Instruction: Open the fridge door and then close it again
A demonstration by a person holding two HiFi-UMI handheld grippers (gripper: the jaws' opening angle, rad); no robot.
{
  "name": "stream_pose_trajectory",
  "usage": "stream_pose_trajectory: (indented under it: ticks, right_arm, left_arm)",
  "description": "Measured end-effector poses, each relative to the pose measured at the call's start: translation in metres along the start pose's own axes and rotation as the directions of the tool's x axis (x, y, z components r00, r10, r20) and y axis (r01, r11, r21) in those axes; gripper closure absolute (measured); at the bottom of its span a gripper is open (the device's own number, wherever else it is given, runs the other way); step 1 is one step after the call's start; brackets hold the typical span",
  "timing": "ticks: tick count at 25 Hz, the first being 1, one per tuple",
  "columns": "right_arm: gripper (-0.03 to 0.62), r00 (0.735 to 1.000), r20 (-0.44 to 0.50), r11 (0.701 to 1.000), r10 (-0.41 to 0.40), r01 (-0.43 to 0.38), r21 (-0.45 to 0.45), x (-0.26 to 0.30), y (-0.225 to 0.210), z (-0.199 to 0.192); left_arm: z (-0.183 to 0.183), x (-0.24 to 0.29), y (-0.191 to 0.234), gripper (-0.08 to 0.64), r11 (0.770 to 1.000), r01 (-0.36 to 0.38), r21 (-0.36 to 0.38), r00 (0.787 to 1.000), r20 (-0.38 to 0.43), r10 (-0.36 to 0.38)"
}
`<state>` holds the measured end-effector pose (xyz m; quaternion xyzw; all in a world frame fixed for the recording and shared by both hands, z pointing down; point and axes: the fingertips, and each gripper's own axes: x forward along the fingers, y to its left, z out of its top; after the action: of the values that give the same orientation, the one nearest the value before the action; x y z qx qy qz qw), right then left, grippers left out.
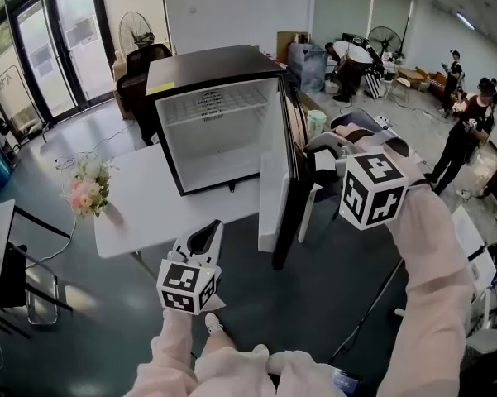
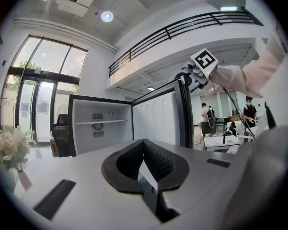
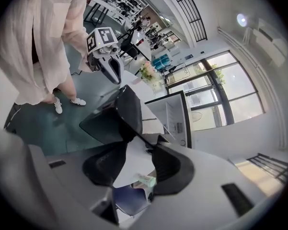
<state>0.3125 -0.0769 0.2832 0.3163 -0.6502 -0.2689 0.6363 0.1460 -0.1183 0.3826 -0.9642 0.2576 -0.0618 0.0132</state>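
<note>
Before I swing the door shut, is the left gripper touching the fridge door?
Apart. The head view shows bare floor between the left gripper and the open fridge door.

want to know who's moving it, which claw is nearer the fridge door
Right. The right claw sits at the open fridge door's top outer edge, jaws apart; the left claw hangs lower, in front of the table, clear of the door.

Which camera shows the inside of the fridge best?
The head view: it looks straight into the open fridge, shelf and all. The left gripper view shows the interior obliquely; the right gripper view catches only a slice beyond the door.
</note>
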Motion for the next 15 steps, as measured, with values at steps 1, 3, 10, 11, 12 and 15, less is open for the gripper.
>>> stream_pose_trajectory:
  ticks: [1, 3, 10, 11, 12, 15]
  right_arm:
    - [0.425, 1.0, -0.004, 1.0, 0.004, -0.004, -0.003, -0.002, 0.001, -0.004]
    - [0.425, 1.0, -0.021, 1.0, 0.013, -0.013, -0.011, -0.004, 0.003, -0.012]
    - [0.425, 0.997, -0.066, 0.998, 0.038, -0.041, -0.038, -0.01, 0.01, -0.031]
    - [0.425, 0.997, -0.072, 0.998, 0.041, -0.044, -0.042, -0.012, 0.011, -0.035]
    - [0.425, 0.996, -0.08, 0.998, 0.043, -0.047, -0.047, -0.013, 0.013, -0.039]
    - [0.423, 0.994, -0.099, 0.996, 0.05, -0.056, -0.063, -0.018, 0.016, -0.051]
  left_arm:
    - [0.001, 0.003, -0.002, 0.549, 1.0, 0.005, 0.0, 1.0, 0.0, -0.005]
    - [0.003, 0.008, -0.007, 0.549, 1.0, 0.013, 0.002, 1.0, 0.002, -0.013]
    - [0.006, 0.027, -0.018, 0.549, 0.999, 0.041, -0.002, 0.999, 0.009, -0.041]
    - [0.006, 0.029, -0.02, 0.549, 0.999, 0.045, -0.002, 0.999, 0.009, -0.045]
    - [0.006, 0.031, -0.022, 0.549, 0.999, 0.049, -0.002, 0.999, 0.009, -0.049]
    - [0.005, 0.036, -0.029, 0.549, 0.998, 0.062, -0.002, 0.998, 0.007, -0.062]
